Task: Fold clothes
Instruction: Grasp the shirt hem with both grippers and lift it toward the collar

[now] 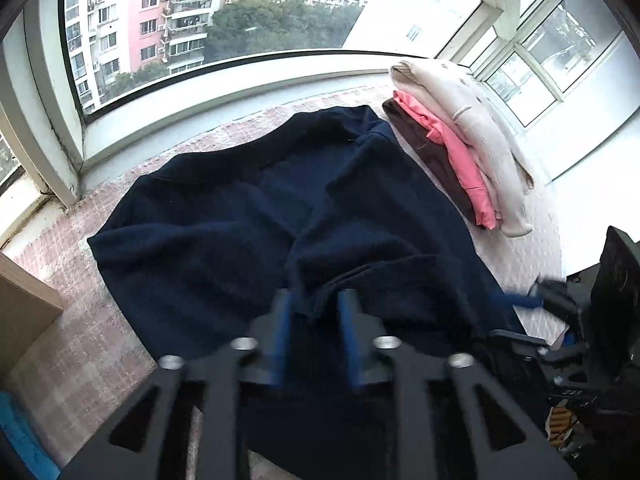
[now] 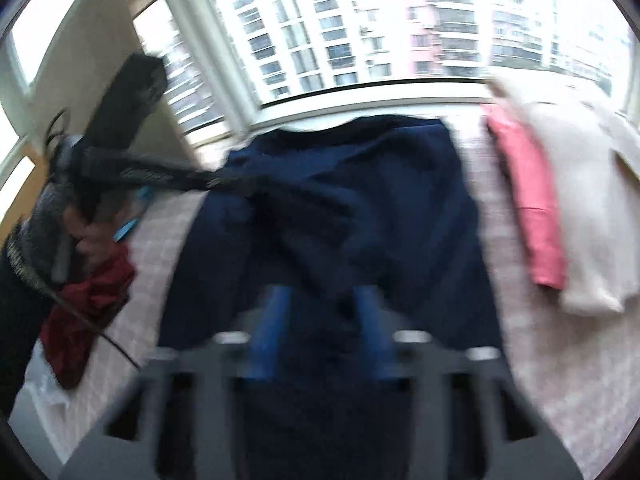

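Observation:
A navy blue garment (image 1: 240,220) lies spread and rumpled on a pink checked cover (image 1: 80,320); the blurred right wrist view shows it too (image 2: 360,200). My left gripper (image 1: 316,312) hangs over its near edge. A raised fold of the cloth sits in the gap between the blue pads (image 1: 284,320), which stand apart. My right gripper (image 2: 322,312) hovers over the same near edge with its pads (image 2: 272,320) wider apart and only cloth below. A hand (image 2: 88,236) at the left holds the other gripper's black body.
A folded pile lies to the right of the garment: a cream knit (image 1: 480,132) on top, a pink piece (image 1: 460,152), a brown one (image 1: 424,140). A dark red garment (image 2: 88,300) lies at the left. A wooden edge (image 1: 24,304) and the window sill (image 1: 240,76) border the surface.

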Action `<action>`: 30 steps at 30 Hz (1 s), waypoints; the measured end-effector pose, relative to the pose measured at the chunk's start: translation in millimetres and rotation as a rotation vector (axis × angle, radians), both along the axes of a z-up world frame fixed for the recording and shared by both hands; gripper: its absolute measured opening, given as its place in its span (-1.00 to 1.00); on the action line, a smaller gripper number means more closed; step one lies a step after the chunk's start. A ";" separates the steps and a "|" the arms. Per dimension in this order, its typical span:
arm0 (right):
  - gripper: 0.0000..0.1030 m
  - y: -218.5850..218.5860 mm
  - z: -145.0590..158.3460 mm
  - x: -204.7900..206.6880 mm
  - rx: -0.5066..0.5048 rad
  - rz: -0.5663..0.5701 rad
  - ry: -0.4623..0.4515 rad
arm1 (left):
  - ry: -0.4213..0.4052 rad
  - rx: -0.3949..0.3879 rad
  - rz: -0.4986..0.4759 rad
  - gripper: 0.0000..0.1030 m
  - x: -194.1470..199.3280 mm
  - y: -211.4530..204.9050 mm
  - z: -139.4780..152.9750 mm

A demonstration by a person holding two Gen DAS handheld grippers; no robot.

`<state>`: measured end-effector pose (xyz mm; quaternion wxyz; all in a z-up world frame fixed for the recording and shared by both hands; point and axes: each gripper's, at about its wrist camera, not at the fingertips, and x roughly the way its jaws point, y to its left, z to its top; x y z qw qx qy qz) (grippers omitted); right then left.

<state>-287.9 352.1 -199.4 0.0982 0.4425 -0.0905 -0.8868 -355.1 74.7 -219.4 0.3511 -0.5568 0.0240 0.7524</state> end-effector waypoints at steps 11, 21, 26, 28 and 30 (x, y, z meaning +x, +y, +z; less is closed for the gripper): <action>-0.22 3.1 -23.0 -39.8 -0.088 0.051 -0.071 | -0.011 -0.031 0.006 -0.72 -14.2 14.5 -14.7; -0.91 3.2 0.6 -13.1 -0.172 0.053 0.057 | 0.049 -0.057 0.015 -0.84 -8.5 6.9 -7.0; -0.91 18.4 15.8 11.3 -0.209 -0.041 0.126 | 0.093 -0.048 -0.009 -0.88 -12.5 22.6 12.8; -0.91 28.1 18.6 21.0 -0.202 -0.106 0.146 | 0.114 -0.043 -0.035 -0.89 -17.5 38.2 21.9; -0.91 38.9 19.6 28.5 -0.200 -0.172 0.153 | 0.135 -0.030 -0.073 -0.89 -25.3 64.6 32.5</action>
